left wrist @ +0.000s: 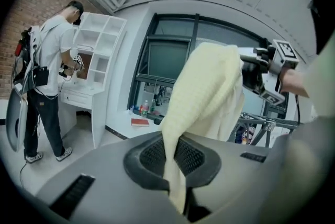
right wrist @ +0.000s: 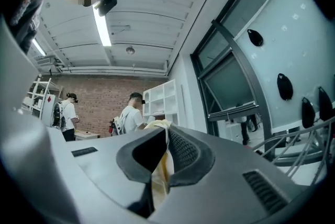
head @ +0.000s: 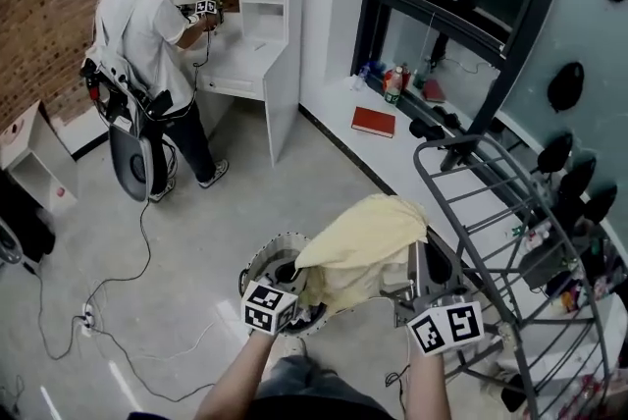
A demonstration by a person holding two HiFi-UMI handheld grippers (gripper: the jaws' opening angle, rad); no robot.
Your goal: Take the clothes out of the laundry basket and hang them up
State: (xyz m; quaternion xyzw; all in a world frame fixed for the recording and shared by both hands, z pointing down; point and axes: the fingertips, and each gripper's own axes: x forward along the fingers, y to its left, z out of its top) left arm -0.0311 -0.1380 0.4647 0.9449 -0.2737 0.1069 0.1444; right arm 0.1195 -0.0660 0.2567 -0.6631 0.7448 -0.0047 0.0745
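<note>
A pale yellow garment (head: 363,236) hangs stretched between my two grippers above the round laundry basket (head: 263,263). My left gripper (head: 297,293) is shut on its lower left part; in the left gripper view the cloth (left wrist: 204,97) runs down into the closed jaws of the left gripper (left wrist: 175,168). My right gripper (head: 418,273) is shut on the garment's right side, next to the metal drying rack (head: 486,202). In the right gripper view a fold of yellow cloth (right wrist: 159,178) is pinched at the right gripper (right wrist: 163,157). The left gripper view also shows the right gripper (left wrist: 261,74) at the cloth's upper edge.
A person (head: 147,45) works at a white desk with shelves (head: 245,6) at the back left. A red book (head: 374,121) and bottles (head: 394,82) lie on the low white sill by the window. Cables (head: 118,310) trail over the floor at left.
</note>
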